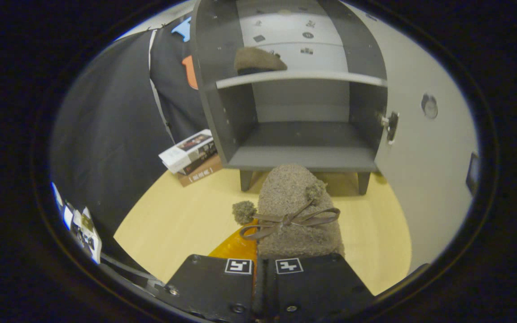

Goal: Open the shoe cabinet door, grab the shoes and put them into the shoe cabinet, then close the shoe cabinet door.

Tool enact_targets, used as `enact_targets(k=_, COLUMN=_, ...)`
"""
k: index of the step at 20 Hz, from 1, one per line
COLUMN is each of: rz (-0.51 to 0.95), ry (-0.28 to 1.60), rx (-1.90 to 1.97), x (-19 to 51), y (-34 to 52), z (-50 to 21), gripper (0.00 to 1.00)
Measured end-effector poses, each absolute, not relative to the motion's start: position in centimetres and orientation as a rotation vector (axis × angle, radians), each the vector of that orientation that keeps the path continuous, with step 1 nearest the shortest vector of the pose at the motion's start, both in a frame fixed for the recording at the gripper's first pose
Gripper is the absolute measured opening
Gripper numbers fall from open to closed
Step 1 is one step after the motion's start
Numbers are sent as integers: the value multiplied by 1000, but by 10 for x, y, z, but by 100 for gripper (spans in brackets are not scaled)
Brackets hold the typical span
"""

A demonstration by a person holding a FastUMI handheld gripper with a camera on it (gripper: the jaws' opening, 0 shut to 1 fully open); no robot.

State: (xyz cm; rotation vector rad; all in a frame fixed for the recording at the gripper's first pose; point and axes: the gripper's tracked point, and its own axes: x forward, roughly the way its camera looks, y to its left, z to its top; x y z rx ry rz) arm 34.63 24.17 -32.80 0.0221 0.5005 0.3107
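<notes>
Count, one gripper (264,269), two black fingers (213,282) closed up on a shoe's heel end, each finger carrying one square marker, so two markers total. Shoes: two. One fuzzy grey-brown shoe (294,211) in the grip, with one ribbon bow and two pompoms; one second shoe (258,60) on the cabinet shelf. One shoe cabinet (294,152), dark grey, one shelf board inside, so two compartments; two legs visible. One door (420,170), swung open at right, one hinge showing, one round hole. Boxes (191,154) beside the cabinet: two stacked, maybe three, hard to tell.
</notes>
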Motion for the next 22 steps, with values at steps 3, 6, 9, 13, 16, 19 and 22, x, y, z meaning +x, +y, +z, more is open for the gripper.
enact_targets(k=3, rz=297, ry=423, rx=32, x=342, y=240, z=-268, gripper=6)
enact_targets(k=6, rz=272, ry=345, rx=4, x=352, y=234, z=-215, gripper=6)
enact_targets(k=9, rz=245, ry=296, rx=-17, x=372, y=232, z=-177, gripper=6)
enact_targets(k=13, rz=208, ry=226, rx=-49, x=419, y=227, z=-130, gripper=6)
enact_targets(k=16, rz=192, ry=184, rx=-59, x=454, y=231, z=-100, gripper=6)
enact_targets(k=19, rz=168, ry=148, rx=-72, x=495, y=233, z=-76, gripper=6)
enact_targets(k=22, rz=154, ry=134, rx=-70, x=538, y=236, z=-60, gripper=6)
